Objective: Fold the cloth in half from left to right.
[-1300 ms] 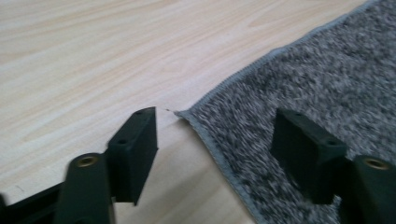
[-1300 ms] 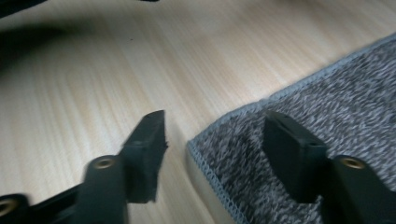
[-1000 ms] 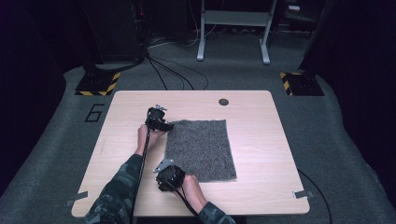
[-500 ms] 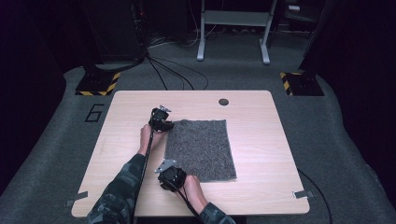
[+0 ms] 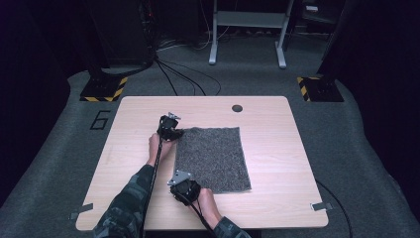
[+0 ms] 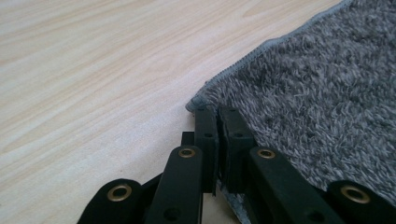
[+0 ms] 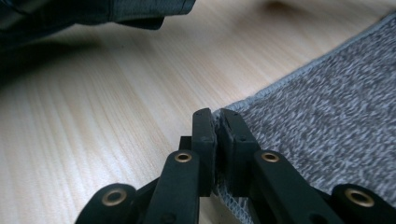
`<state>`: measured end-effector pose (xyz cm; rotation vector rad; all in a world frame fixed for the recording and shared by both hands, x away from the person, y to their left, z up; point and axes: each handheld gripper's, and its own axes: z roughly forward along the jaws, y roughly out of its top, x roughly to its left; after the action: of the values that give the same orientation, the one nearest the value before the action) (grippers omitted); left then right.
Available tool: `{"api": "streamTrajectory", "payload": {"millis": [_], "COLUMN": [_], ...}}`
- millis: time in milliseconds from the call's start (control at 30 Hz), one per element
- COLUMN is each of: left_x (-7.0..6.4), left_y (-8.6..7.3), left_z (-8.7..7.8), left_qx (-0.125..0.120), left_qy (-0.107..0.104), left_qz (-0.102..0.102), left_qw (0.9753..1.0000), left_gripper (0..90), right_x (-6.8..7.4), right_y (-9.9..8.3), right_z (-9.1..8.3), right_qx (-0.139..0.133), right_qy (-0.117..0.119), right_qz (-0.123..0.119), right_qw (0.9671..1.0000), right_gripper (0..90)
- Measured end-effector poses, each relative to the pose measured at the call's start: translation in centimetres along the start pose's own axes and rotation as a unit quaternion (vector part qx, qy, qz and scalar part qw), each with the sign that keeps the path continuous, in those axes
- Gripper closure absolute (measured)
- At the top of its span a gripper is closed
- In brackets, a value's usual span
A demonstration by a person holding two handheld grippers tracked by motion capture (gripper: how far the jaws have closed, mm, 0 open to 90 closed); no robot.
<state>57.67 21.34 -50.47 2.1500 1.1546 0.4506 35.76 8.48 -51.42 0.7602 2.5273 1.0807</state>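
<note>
A grey fuzzy cloth (image 5: 213, 158) lies flat on the wooden table (image 5: 277, 148). My left gripper (image 5: 176, 132) is at the cloth's far left corner, and my right gripper (image 5: 181, 184) is at its near left corner. In the left gripper view the gripper (image 6: 218, 114) is shut, with the hemmed corner of the cloth (image 6: 317, 93) pinched between the jaws. In the right gripper view the gripper (image 7: 215, 116) is likewise shut on the stitched edge of the cloth (image 7: 327, 107). A camouflage sleeve (image 7: 93, 14) crosses the top of that view.
A dark round cable hole (image 5: 237, 108) sits near the table's far edge. Tape strips (image 5: 321, 206) mark the front corners. Beyond the table stand black-and-yellow striped bases (image 5: 104, 91), floor cables (image 5: 183, 74) and a metal frame (image 5: 247, 29).
The left gripper has shifted slightly right and nearer, onto the cloth's far left corner. The right gripper and the cloth have barely moved.
</note>
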Motion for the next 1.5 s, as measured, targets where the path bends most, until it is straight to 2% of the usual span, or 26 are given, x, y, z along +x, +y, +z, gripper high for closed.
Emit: {"api": "streamTrajectory", "payload": {"millis": [167, 467, 567, 600, 867, 1033, 1167, 1200, 1300, 1367, 1400, 1500], "left_x": [-0.1, 0.4, 0.5, 0.5, 1.2, 1.0, 1.2, 1.2, 1.0, 0.4, 0.0, -1.1], "left_y": [0.5, 1.3, 1.6, 1.7, 2.6, 3.3, 4.1, 4.3, 5.2, 5.7, 5.9, 6.4], "left_z": [-1.0, -2.3, -2.9, -3.1, -4.8, -5.9, -7.1, -7.5, -8.5, -8.6, -8.5, -7.7], "left_qx": [-0.008, -0.01, -0.012, -0.012, -0.016, -0.012, -0.012, -0.011, -0.014, -0.015, -0.013, -0.007], "left_qy": [0.001, 0.014, 0.024, 0.026, 0.034, 0.049, 0.059, 0.066, 0.067, 0.069, 0.071, 0.062], "left_qz": [0.011, 0.015, 0.021, 0.024, 0.023, 0.035, 0.04, 0.046, 0.05, 0.06, 0.068, 0.075], "left_qw": [0.9999, 0.9997, 0.9994, 0.9993, 0.999, 0.9981, 0.9974, 0.9967, 0.9965, 0.9957, 0.9951, 0.9952], "left_gripper": [86.7, 86.7, 86.8, 86.8, 86.8, 86.8, 86.8, 86.8, 86.8, 86.8, 86.8, 86.8], "right_x": [0.0, -0.1, 0.0, 0.1, 0.6, 0.7, 1.1, 1.3, 1.5, 1.3, 1.1, 0.5], "right_y": [0.0, 0.8, 1.3, 1.5, 2.4, 3.2, 4.3, 4.6, 5.1, 4.8, 4.6, 3.7], "right_z": [-1.2, -2.9, -3.1, -3.2, -3.7, -4.2, -4.4, -4.6, -5.1, -5.5, -5.6, -6.4], "right_qx": [-0.024, -0.069, -0.077, -0.08, -0.095, -0.103, -0.121, -0.124, -0.138, -0.137, -0.139, -0.14], "right_qy": [0.002, 0.0, 0.003, 0.002, 0.004, 0.007, 0.007, 0.008, 0.007, 0.008, 0.007, 0.005], "right_qz": [0.0, 0.003, -0.004, 0.001, -0.008, -0.013, -0.023, -0.025, -0.021, -0.02, -0.017, -0.003], "right_qw": [0.9997, 0.9976, 0.997, 0.9968, 0.9955, 0.9946, 0.9924, 0.9919, 0.9901, 0.9903, 0.9902, 0.9901], "right_gripper": [85.0, 85.3, 85.4, 85.4, 85.5, 85.7, 85.9, 85.9, 85.9, 85.9, 85.9, 86.0]}}
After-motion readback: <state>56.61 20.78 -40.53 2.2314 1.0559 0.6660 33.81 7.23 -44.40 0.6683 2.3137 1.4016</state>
